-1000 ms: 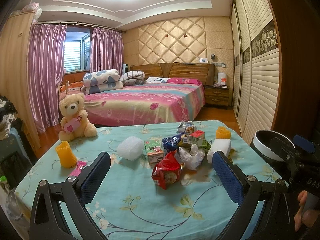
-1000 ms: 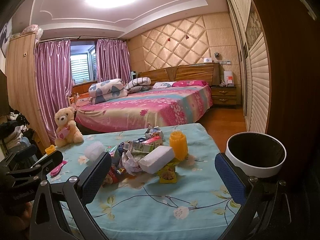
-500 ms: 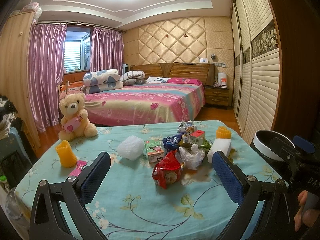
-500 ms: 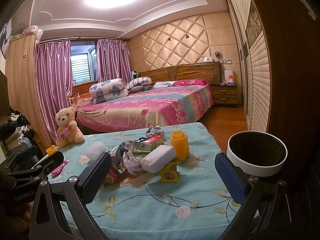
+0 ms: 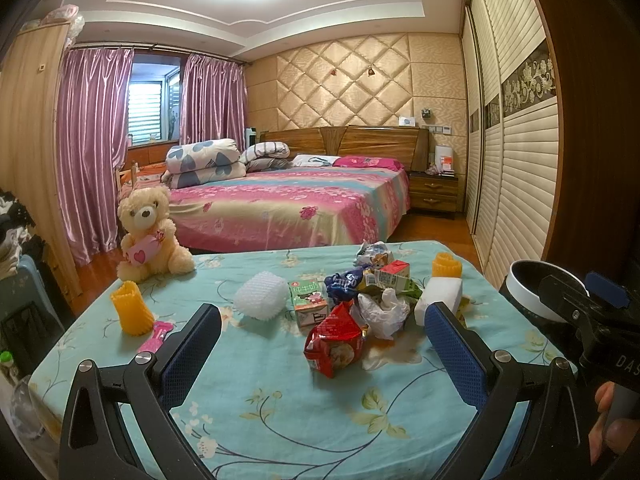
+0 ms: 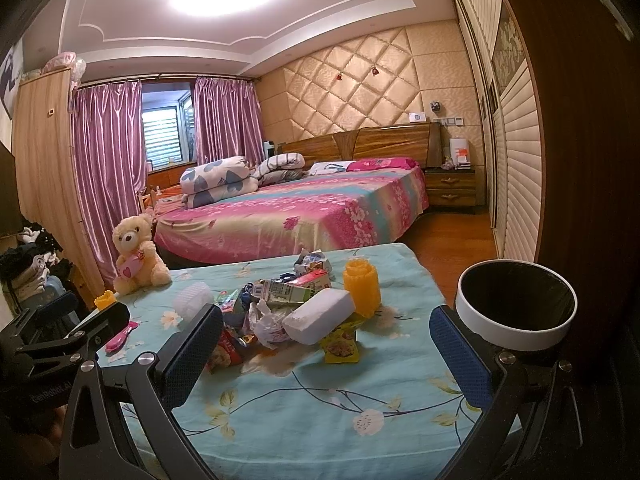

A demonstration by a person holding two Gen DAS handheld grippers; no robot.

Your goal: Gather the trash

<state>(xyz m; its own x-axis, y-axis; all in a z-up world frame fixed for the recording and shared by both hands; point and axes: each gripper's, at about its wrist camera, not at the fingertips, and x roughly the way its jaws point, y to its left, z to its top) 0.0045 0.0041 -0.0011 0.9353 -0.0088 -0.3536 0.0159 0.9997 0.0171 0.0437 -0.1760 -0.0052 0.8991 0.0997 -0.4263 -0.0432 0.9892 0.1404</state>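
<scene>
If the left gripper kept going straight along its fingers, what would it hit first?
Most likely the red snack bag, lying on the table about midway between the open left gripper fingers and nearest of the pile. Depth is uncertain; a higher line might pass over it.

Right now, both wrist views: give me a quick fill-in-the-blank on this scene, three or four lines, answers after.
1. Both the left gripper and right gripper are ____.
2. The teddy bear holds a pink ____.
3. The snack bag nearest the left gripper is ____ in colour.
4. The bin stands off the table's ____ side.

Answers: open; heart; red; right
</scene>
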